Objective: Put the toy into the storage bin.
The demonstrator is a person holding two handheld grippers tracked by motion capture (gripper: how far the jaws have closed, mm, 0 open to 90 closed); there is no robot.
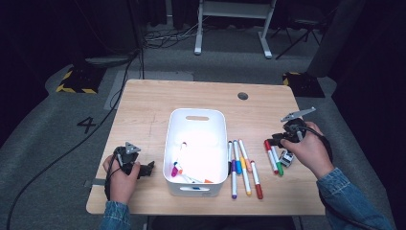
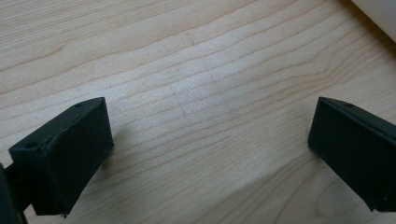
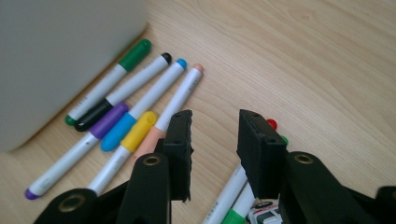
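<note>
A white bin [image 1: 196, 117] stands mid-table with a few markers [image 1: 178, 163] inside. Right of it lies a row of several markers [image 1: 239, 165], seen close in the right gripper view as green, black, blue, peach, purple and yellow-capped pens [image 3: 140, 100] beside the bin wall [image 3: 56, 56]. A red and a green marker [image 1: 274, 157] lie further right. My right gripper [image 1: 274, 140] hovers low over them, open, with bare wood between its jaws [image 3: 215, 116]; the red and green tips [image 3: 272, 125] peek past its right jaw. My left gripper [image 1: 149, 167] rests open left of the bin over bare wood [image 2: 210, 144].
A small white toy-like object [image 1: 286, 158] lies by the right hand, also under the right jaw [image 3: 266, 212]. The bin's corner [image 2: 380, 16] edges the left gripper view. A cable hole [image 1: 242, 96] sits at the table's far side. Cables trail off both sides.
</note>
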